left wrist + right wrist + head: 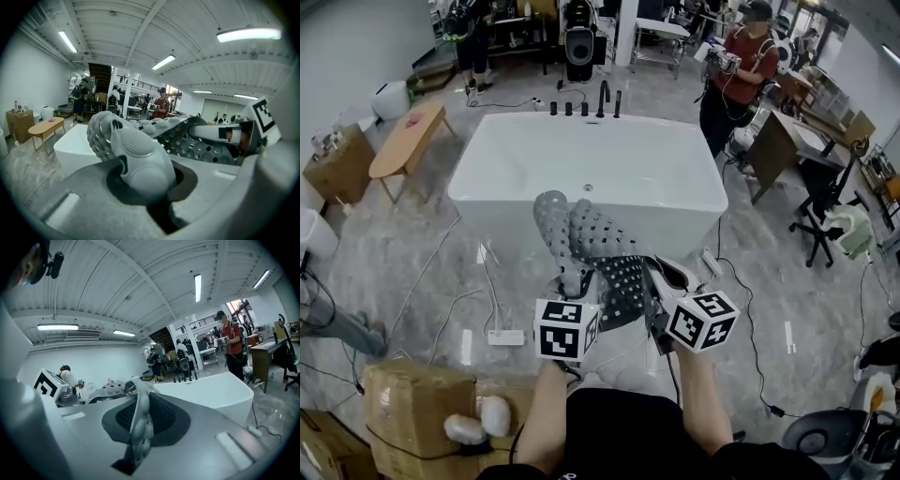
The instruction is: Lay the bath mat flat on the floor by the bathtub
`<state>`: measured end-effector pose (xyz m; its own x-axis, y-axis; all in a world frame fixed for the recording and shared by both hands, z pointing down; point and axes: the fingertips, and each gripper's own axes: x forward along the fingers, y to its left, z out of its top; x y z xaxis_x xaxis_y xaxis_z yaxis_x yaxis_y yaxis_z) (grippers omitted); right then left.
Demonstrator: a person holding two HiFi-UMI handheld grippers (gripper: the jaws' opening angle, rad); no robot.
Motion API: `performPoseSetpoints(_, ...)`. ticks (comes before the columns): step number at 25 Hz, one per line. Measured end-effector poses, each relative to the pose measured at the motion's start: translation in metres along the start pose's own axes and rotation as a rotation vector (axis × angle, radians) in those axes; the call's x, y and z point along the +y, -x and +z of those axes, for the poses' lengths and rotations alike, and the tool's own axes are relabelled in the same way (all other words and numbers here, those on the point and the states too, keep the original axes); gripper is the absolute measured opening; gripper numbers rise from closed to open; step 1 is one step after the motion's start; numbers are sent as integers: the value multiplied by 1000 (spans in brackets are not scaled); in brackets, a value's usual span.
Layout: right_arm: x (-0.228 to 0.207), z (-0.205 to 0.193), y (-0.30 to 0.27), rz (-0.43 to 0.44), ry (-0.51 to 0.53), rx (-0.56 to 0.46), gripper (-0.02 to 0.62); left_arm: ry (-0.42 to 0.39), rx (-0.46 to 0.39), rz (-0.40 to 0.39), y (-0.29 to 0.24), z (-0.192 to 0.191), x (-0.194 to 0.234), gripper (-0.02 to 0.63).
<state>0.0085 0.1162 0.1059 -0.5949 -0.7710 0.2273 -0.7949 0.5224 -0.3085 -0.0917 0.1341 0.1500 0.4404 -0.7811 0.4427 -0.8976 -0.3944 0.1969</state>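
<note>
A grey bath mat (pixel 595 253) with holes and bumps hangs crumpled in the air between both grippers, in front of the white bathtub (pixel 506 169). My left gripper (pixel 575 298) is shut on a thick fold of the bath mat (pixel 136 154). My right gripper (pixel 661 295) is shut on a thin edge of the bath mat (pixel 139 423). The bathtub (pixel 213 390) lies ahead and below in the right gripper view, and the bathtub (pixel 75 145) sits to the left in the left gripper view.
Black taps (pixel 586 105) line the tub's far rim. A power strip (pixel 504 337) and cables lie on the marble floor at left. A wooden bench (pixel 405 139), cardboard boxes (pixel 422 403), a person in red (pixel 741 66) and a desk (pixel 787 141) surround the area.
</note>
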Motion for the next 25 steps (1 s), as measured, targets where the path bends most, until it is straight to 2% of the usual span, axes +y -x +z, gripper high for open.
performPoseSetpoints(14,-6,2,-38,60,-1,36,23,81,-24,35,-12,10,22,41)
performPoseSetpoints(25,-62,-1,-71,75,-75,70,25,108,42,48,-65,14,21,41)
